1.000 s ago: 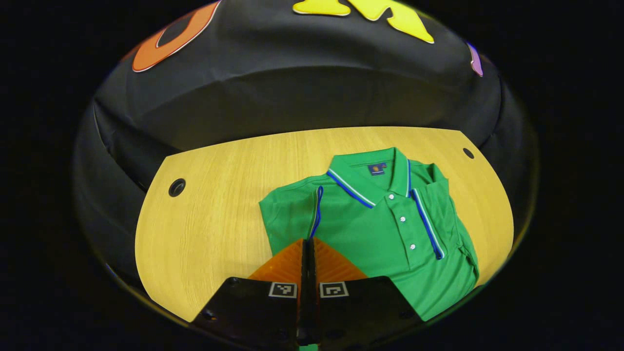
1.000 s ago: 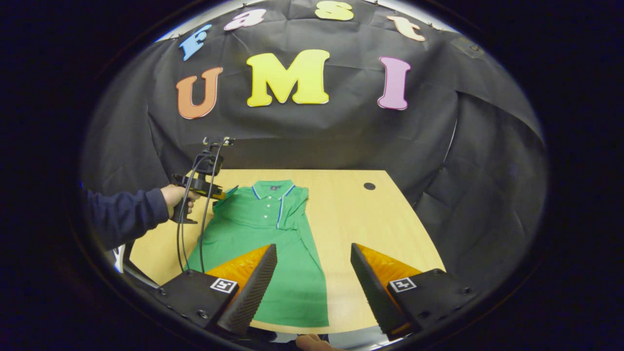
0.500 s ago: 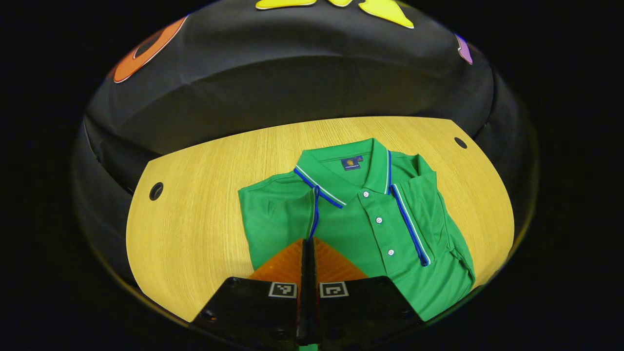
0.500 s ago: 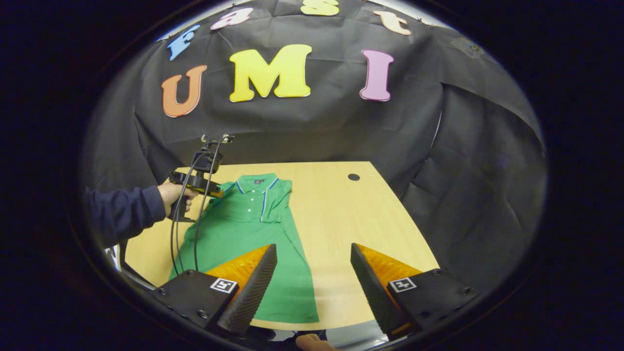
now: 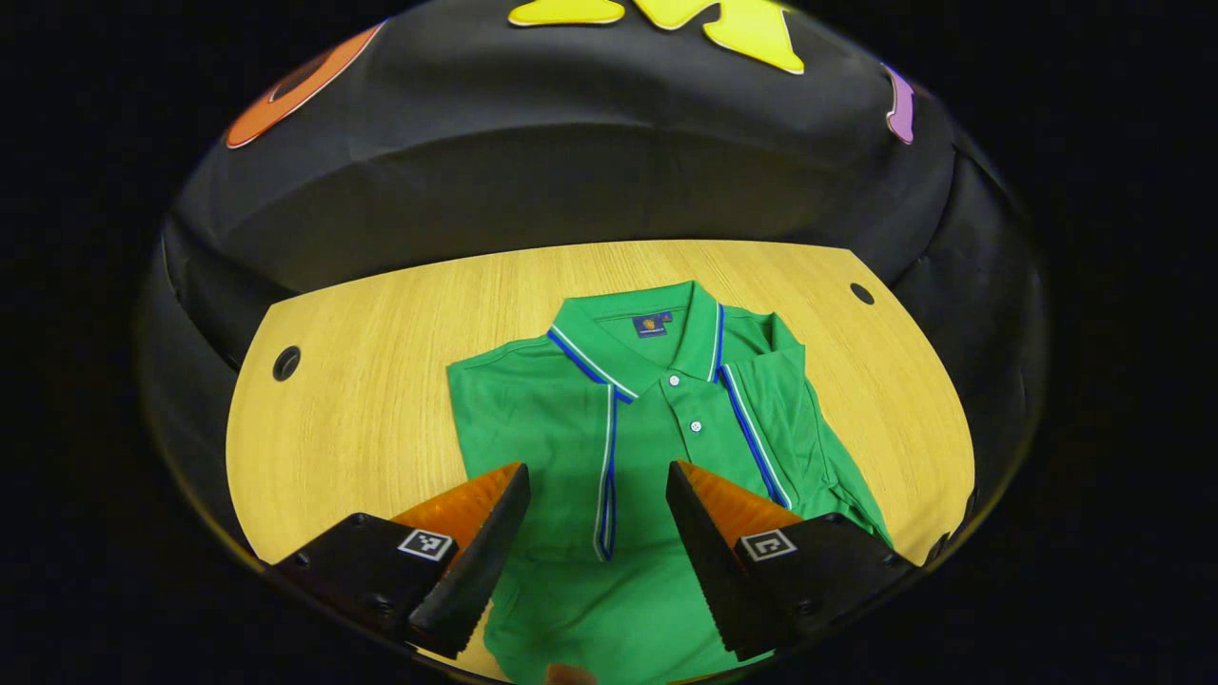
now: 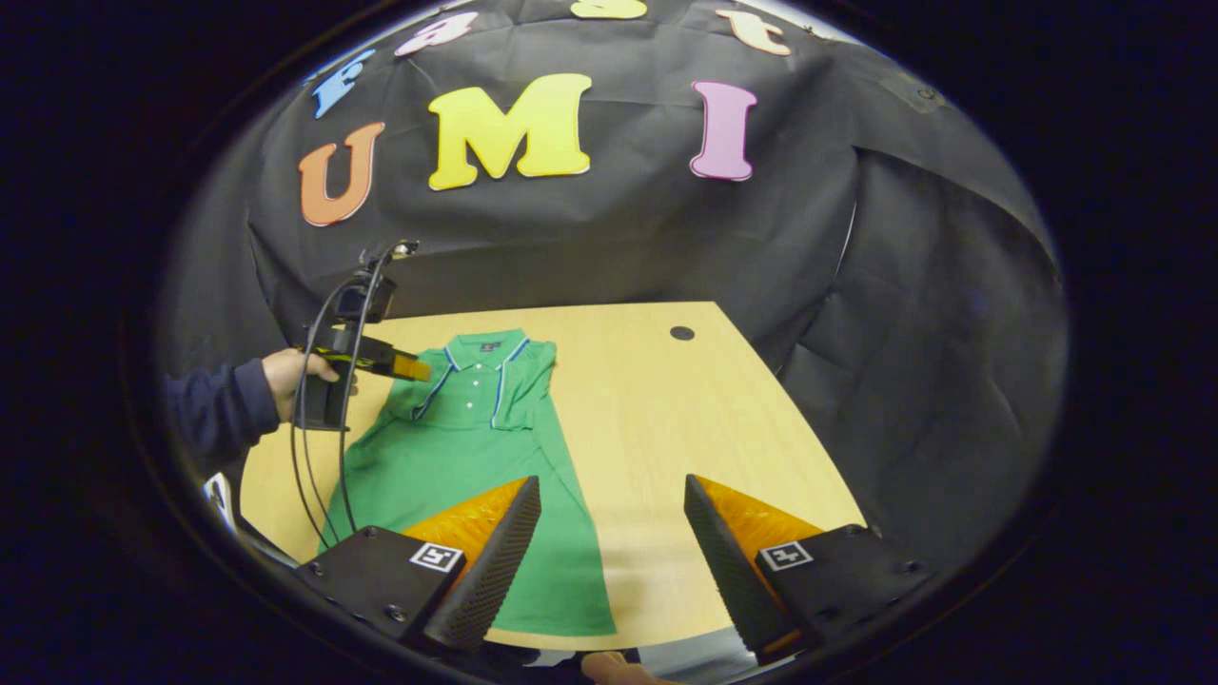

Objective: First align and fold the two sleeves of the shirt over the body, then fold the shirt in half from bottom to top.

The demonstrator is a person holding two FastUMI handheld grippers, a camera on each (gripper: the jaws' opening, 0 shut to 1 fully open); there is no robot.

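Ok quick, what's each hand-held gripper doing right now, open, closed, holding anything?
Left hand-held gripper: open, holding nothing, above the shirt.
Right hand-held gripper: open, holding nothing.

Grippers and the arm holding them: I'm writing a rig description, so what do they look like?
Both the left gripper and the right gripper have black blocky bodies, each bearing two small square black-and-white markers, and wedge-shaped ridged jaws. In the right gripper view, the left gripper has a black handle, a device mounted on top and black cables hanging down. The hand emerges from a dark navy sleeve.
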